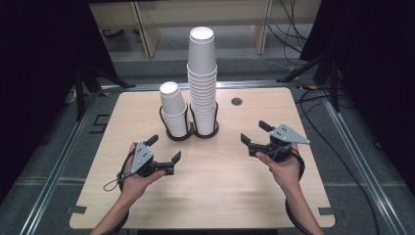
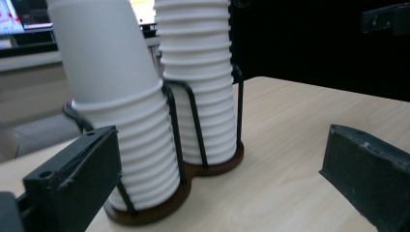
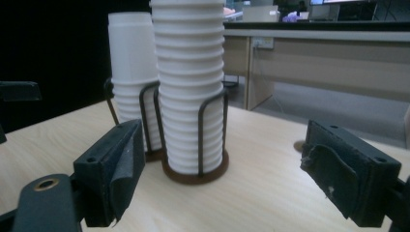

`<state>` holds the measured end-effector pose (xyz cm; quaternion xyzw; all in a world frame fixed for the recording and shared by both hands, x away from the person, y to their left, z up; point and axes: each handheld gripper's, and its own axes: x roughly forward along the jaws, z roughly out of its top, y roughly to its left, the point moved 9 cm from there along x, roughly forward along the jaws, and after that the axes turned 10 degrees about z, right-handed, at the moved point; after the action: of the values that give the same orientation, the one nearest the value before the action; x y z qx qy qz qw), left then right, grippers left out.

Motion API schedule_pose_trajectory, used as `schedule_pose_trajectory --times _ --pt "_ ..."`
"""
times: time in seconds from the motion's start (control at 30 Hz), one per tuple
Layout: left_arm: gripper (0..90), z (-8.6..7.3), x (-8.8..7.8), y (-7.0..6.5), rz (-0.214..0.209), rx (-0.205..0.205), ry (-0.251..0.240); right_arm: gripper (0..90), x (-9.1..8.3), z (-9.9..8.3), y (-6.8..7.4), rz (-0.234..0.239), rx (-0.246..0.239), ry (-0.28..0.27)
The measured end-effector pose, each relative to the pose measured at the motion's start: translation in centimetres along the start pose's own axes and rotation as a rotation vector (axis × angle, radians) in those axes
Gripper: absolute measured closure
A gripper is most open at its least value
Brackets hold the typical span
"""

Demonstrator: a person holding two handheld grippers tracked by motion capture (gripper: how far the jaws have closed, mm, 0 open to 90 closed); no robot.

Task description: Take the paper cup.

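Two stacks of upturned white paper cups stand in a black wire double holder [image 1: 191,132] at the back middle of the wooden table [image 1: 215,196]. The short stack [image 1: 172,110] is on the left and the tall stack [image 1: 202,78] on the right. My left gripper [image 1: 164,148] is open and empty, in front of and to the left of the short stack [image 2: 121,96]. My right gripper [image 1: 254,132] is open and empty, to the right of the tall stack [image 3: 188,72]. Both point toward the holder without touching it.
A small round grommet hole [image 1: 237,102] sits in the table behind the right gripper. Metal rails [image 1: 58,166] run along both table sides. Cables [image 1: 313,105] lie on the floor at the right. Light wooden benches [image 1: 147,29] stand beyond the table.
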<state>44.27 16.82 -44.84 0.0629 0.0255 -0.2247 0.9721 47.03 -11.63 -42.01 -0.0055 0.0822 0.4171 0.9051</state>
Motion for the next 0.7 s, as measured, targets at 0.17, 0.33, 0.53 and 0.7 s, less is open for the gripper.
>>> schedule_pose_trajectory --times 0.17,0.33,0.53,0.7 --pt "0.0 2.2 1.6 -0.2 -0.013 -0.006 -0.023 16.0 1.0 2.4 -0.1 0.018 -0.005 -0.025" --pt "0.0 4.6 3.3 0.1 -0.021 0.009 -0.038 15.7 2.1 4.4 -0.3 0.027 -0.026 -0.035" --pt "0.0 7.1 5.2 0.6 -0.027 0.014 -0.056 15.5 3.6 7.0 -0.3 0.049 -0.034 -0.048" --pt "0.0 9.8 7.9 1.0 -0.021 0.018 -0.080 15.6 4.8 9.5 -0.2 0.073 -0.038 -0.067"
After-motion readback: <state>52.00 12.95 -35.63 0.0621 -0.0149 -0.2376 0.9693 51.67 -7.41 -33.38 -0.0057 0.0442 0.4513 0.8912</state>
